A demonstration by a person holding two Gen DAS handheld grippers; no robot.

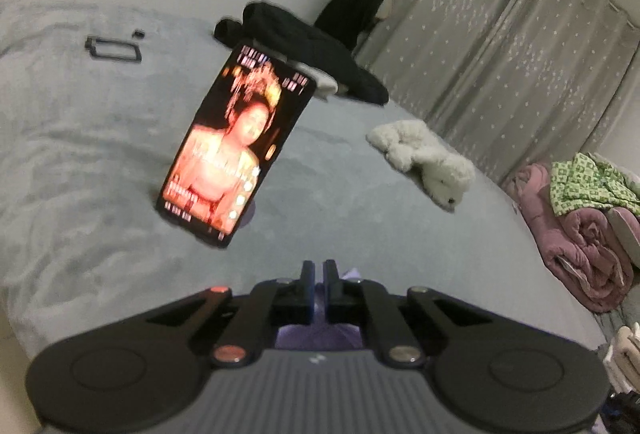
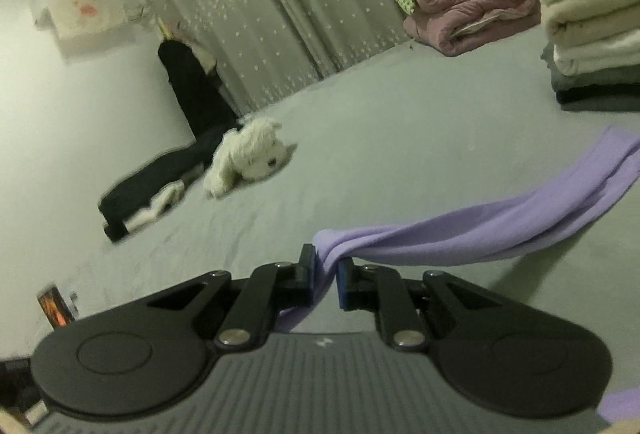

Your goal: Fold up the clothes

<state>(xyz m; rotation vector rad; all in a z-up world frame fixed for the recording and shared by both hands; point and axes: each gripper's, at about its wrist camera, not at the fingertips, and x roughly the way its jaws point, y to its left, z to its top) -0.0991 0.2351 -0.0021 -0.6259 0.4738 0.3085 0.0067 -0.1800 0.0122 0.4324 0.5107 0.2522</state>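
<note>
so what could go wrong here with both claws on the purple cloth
1. The right claw pinches only a bunched edge of the purple cloth, so a hard pull could slip it free.
2. The phone stands propped on the bed just ahead of the left claw; a swung cloth could knock it over.
3. The folded stack sits close to the cloth's far end and might get dragged askew.

Two low wrist views across the bed [image 1: 100, 154], sharing the plush dog [image 1: 424, 158] and curtain [image 1: 500, 34].
</note>
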